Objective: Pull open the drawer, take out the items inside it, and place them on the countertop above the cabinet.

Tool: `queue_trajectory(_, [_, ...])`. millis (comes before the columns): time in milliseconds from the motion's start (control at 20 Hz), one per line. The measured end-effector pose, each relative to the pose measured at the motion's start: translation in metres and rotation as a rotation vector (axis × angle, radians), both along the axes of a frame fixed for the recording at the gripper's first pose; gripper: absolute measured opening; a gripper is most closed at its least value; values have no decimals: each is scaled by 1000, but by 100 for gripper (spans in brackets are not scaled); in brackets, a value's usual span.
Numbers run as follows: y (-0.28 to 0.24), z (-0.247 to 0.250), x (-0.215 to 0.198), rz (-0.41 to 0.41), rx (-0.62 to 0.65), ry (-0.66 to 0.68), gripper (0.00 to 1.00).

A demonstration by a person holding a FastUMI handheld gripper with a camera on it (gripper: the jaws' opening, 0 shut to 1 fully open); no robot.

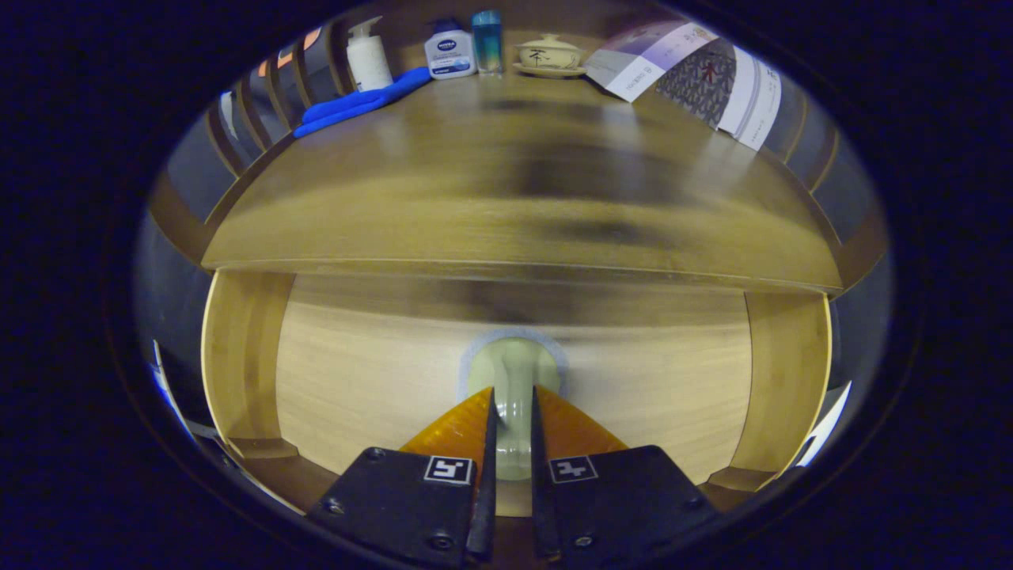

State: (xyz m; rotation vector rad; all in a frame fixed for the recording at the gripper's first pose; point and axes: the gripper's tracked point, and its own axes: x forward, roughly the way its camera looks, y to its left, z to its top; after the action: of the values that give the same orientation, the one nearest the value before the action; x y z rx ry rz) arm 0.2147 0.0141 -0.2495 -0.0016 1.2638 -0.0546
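Two tool [512, 412] fingers clamp drawer knob [512, 372]; countertop [506, 214] front edge overhangs, middle bare.

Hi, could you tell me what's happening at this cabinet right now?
A person's handheld gripper is closed on the knob of the drawer front, one finger on each side of its stem. Nothing from inside the drawer is visible yet. On the countertop above, along the back, sit a pump bottle, a blue cloth, a lidded cup and some leaflets.
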Motion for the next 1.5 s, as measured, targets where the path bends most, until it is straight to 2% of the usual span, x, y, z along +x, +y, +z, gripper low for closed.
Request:
queue_trajectory(300, [4, 29, -8, 20, 35, -63, 22])
queue_trajectory(600, [15, 83, -22, 82, 63, -174, 22])
queue_trajectory(800, [18, 121, -17, 106, 61, -235, 22])
queue_trajectory(1150, [-2, 162, 41, 18, 69, -267, 22])
queue_trajectory(1500, [-9, 157, 108, -38, 88, -229, 22])
